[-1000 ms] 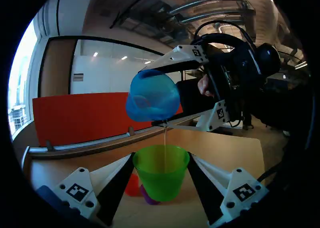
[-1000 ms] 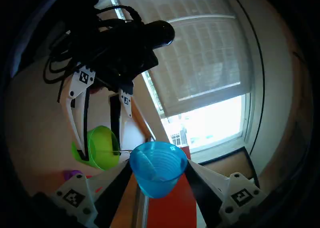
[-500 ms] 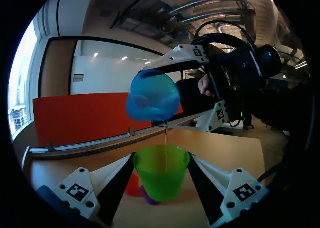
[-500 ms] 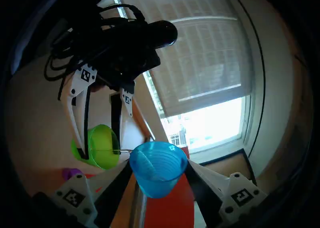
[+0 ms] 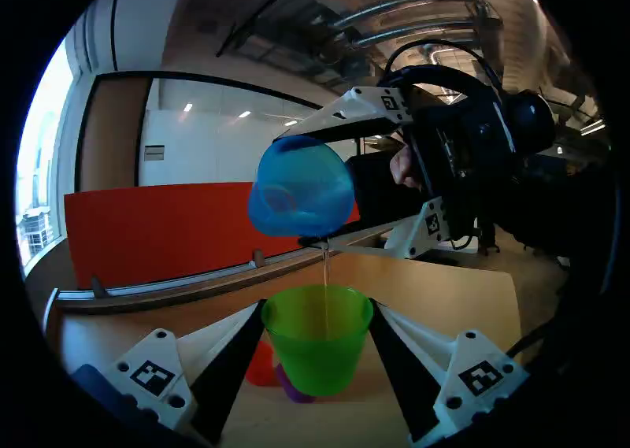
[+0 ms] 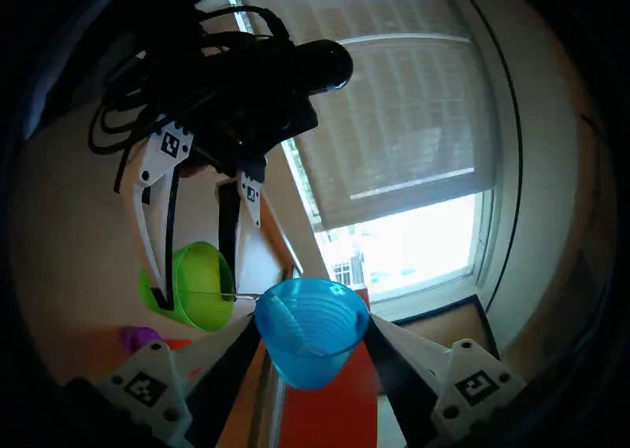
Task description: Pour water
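My left gripper is shut on a green cup, held upright above the wooden table. Above it my right gripper holds a blue cup tipped on its side, and a thin stream of water falls from its rim into the green cup. In the right gripper view the blue cup sits between the right gripper's fingers, with the green cup and the left gripper beyond it.
A red object and a purple one lie on the table behind the green cup. A red panel runs along the table's far edge. A window with a blind stands behind. A hand holds the right gripper.
The water keeps running in a thin stream. Both grippers and both cups have barely shifted.
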A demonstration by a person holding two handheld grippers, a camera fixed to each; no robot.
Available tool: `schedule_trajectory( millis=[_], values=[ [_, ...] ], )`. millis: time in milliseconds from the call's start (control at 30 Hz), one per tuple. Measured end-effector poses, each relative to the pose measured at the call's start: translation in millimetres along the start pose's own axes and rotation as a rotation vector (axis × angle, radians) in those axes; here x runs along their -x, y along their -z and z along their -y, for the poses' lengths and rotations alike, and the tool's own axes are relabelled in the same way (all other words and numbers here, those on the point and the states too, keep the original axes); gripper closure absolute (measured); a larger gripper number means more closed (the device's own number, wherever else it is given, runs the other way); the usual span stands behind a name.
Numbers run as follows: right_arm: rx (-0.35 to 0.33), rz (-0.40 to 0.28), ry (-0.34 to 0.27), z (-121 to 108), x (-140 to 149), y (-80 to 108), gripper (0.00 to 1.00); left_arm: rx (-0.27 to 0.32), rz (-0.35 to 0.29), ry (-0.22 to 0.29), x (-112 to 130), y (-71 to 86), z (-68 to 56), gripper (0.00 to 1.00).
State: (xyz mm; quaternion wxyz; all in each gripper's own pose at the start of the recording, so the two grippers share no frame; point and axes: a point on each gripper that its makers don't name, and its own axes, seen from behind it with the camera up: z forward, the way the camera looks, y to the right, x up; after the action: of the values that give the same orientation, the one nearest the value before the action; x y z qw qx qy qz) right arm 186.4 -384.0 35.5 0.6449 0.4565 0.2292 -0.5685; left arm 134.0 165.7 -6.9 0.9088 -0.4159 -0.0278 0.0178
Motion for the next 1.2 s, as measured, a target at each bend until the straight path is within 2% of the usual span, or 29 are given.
schedule_trajectory(
  millis=[1200],
  values=[
    [0.01, 0.007, 0.046, -1.1, 1.5, 0.4, 0.09, 0.0, -0.001, -0.002, 0.8, 1.0, -0.4, 0.1]
  ],
)
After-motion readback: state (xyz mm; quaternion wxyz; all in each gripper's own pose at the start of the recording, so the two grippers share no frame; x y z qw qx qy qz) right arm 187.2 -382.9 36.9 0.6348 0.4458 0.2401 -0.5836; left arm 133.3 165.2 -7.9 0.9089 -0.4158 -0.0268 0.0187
